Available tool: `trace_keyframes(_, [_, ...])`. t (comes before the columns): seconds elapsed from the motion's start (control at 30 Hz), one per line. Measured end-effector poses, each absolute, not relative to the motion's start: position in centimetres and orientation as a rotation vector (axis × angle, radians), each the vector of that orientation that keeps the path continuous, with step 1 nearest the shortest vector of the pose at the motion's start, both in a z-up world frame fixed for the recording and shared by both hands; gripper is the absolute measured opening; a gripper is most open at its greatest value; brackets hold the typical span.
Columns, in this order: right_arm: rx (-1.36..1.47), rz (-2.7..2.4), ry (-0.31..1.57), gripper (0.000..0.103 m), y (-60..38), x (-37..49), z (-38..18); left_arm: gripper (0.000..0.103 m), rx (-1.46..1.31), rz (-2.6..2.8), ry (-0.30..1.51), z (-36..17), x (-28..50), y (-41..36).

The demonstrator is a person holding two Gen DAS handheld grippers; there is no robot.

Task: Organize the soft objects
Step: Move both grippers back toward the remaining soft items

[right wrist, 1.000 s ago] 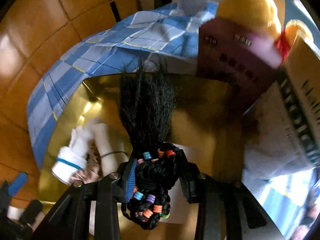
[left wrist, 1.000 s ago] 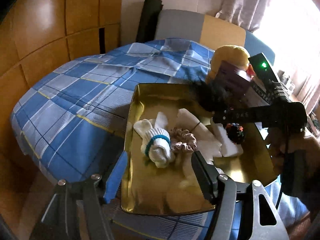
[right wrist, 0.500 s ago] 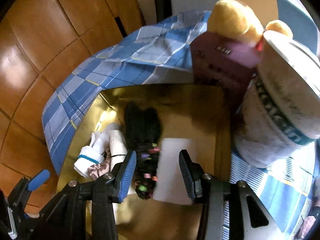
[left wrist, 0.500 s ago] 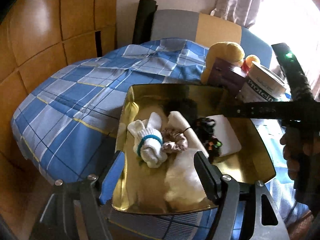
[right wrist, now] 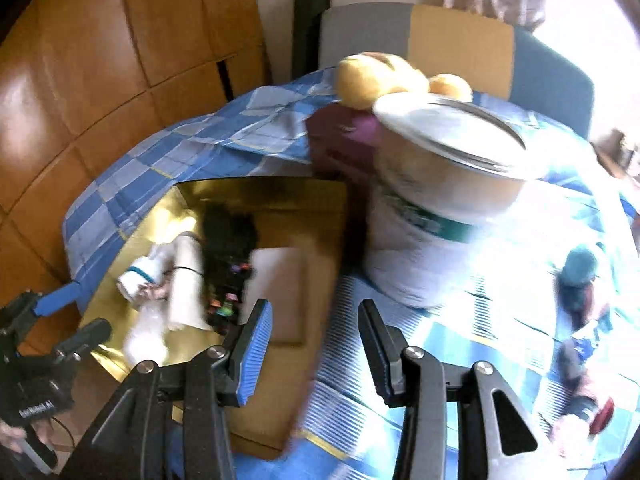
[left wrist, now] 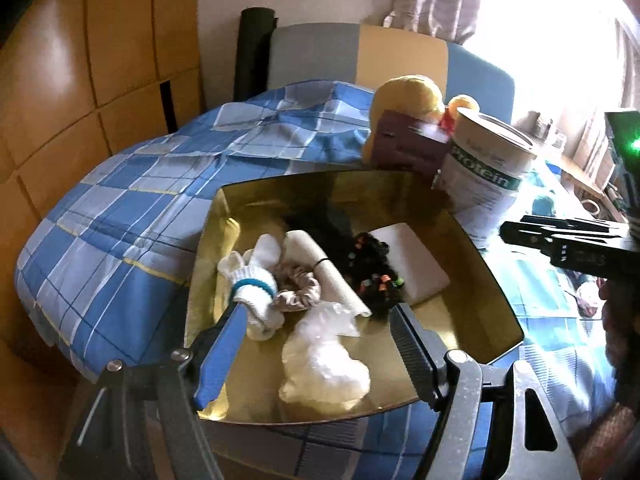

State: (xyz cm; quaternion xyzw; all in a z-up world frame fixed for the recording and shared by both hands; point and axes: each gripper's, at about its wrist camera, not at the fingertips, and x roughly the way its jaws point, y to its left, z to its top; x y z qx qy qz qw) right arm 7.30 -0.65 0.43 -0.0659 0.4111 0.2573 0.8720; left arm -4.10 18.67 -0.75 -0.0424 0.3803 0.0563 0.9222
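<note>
A gold tray (left wrist: 496,292) on the blue checked cloth holds a white sock with a teal band (left wrist: 256,292), a pink scrunchie (left wrist: 298,294), a rolled white cloth (left wrist: 324,272), a black beaded hair piece (left wrist: 370,272), a white pad (left wrist: 412,260) and a crumpled clear bag (left wrist: 324,360). My left gripper (left wrist: 316,356) is open and empty over the tray's near edge. My right gripper (right wrist: 316,348) is open and empty above the tray's right rim (right wrist: 320,280). The hair piece (right wrist: 228,256) lies in the tray to its left.
A white protein tub (left wrist: 484,172), a maroon box (left wrist: 412,148) and a yellow plush toy (left wrist: 408,96) stand behind the tray. A teal soft object (right wrist: 580,268) and small items lie on the cloth at the right. A chair back (left wrist: 396,56) and wooden wall panels are behind.
My right gripper let go of the black hair piece into the tray, opened, and pulled back to the right. The left gripper stayed open near the tray's front.
</note>
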Motion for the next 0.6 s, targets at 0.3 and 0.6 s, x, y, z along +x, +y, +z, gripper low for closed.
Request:
trace_keyframes(0.3, [-0.056, 0.346, 0.837, 0.045, -9.4, 8.2, 0.8, 0.075, -0.029, 0.046, 0.783, -0.3, -3.7, 15.6])
trace_keyframes(0.6, [0.076, 0.094, 0.779, 0.045, -19.6, 9.4, 1.4, 0.075, 0.034, -0.031, 0.778, 0.3, -3.2, 11.9])
